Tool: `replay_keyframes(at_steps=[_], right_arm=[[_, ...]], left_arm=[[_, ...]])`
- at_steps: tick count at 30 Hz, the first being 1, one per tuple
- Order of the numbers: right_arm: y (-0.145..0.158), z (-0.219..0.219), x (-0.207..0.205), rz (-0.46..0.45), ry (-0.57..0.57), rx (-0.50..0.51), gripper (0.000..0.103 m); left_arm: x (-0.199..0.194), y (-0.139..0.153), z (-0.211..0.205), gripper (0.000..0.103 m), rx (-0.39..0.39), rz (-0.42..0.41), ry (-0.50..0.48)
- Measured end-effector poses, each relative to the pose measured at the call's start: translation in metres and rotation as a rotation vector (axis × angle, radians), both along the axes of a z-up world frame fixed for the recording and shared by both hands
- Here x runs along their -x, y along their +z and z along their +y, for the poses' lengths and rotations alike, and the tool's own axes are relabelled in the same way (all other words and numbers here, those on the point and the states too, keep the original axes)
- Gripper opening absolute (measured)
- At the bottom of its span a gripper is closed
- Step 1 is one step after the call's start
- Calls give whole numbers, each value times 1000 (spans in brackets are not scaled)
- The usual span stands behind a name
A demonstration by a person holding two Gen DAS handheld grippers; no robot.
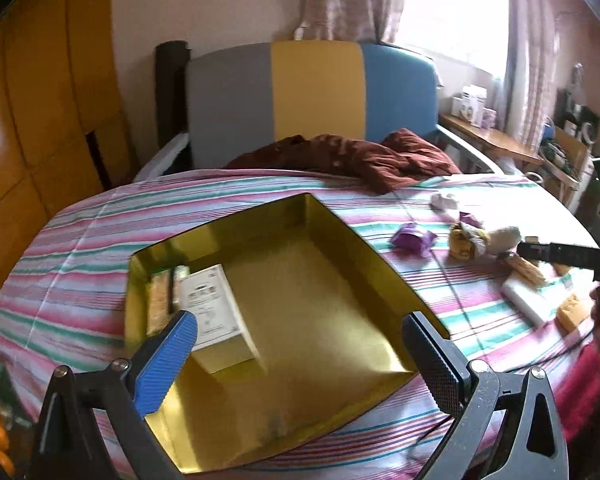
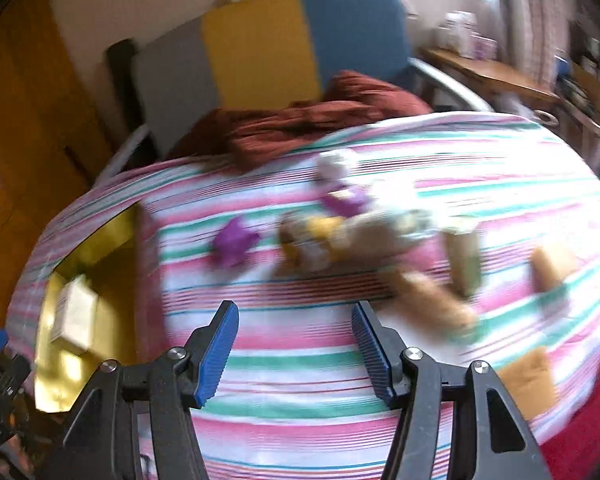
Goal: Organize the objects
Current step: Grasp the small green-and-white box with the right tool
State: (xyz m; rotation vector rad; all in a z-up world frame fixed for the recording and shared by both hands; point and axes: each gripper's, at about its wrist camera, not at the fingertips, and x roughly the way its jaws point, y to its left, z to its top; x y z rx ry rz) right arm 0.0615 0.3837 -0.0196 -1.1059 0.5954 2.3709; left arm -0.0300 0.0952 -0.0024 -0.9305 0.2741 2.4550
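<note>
While a rumpled brown cloth [image 1: 356,156] lies at the far end of the striped bedsheet [image 1: 80,240], below a grey, yellow and blue headboard [image 1: 312,92], the gold box [image 1: 312,280] sits open on the sheet with nothing between it and the left gripper [image 1: 300,352]. That gripper hangs over the box's near edge, its jaws spread wide and empty. Inside, against the left wall, lies a white carton [image 1: 216,312] with a printed label, touching a narrower yellowish packet [image 1: 160,300] beside it. To the right of the box, small things lie scattered on the sheet: a purple wrapper [image 1: 414,238], yellowish snack packets [image 1: 466,242], and a flat white box [image 1: 530,300]. The right gripper [image 2: 294,344], blurred in its own view, is over bare sheet with its jaws apart, holding nothing; the scattered packets [image 2: 312,244] lie beyond it.
</note>
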Motion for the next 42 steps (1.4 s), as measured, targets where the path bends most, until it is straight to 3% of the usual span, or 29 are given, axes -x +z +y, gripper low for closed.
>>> replay_keyframes(at_steps=[4,8,14,21,22,23,24,25,35,37,42], right_arm=[[0,45,-23,-38,-93,-17,66],[-9,81,-32,-104,-139,-34,66],[-29,116,-21,-178,-140,-41,66],[-48,130,-2,-202,-87,-37,66],[-50,132,0,-199,-77,-33,63],[-52,132,2,-200,-67,-33,47],[-54,132,3,-207,-61,-40,39],[-55,133,3,-212,-64,-44,36],[-26,138,-23,-53,-155,-64,34],[-20,139,-27,-9,-163,-59,34],[-8,135,-28,70,-120,-51,34]], left_arm=[[0,0,19,103,1,-8,-50],[-2,0,39,103,0,-23,-102],[-7,1,65,103,12,-25,-171],[-6,-4,91,103,26,-49,-217],[-5,-3,94,103,26,-50,-222],[-4,-3,97,103,26,-50,-226],[-3,-3,101,103,27,-50,-230],[-2,-3,105,103,26,-52,-235],[12,-14,154,92,26,-135,-298],[22,-19,161,85,23,-179,-293],[54,-26,174,82,6,-263,-237]])
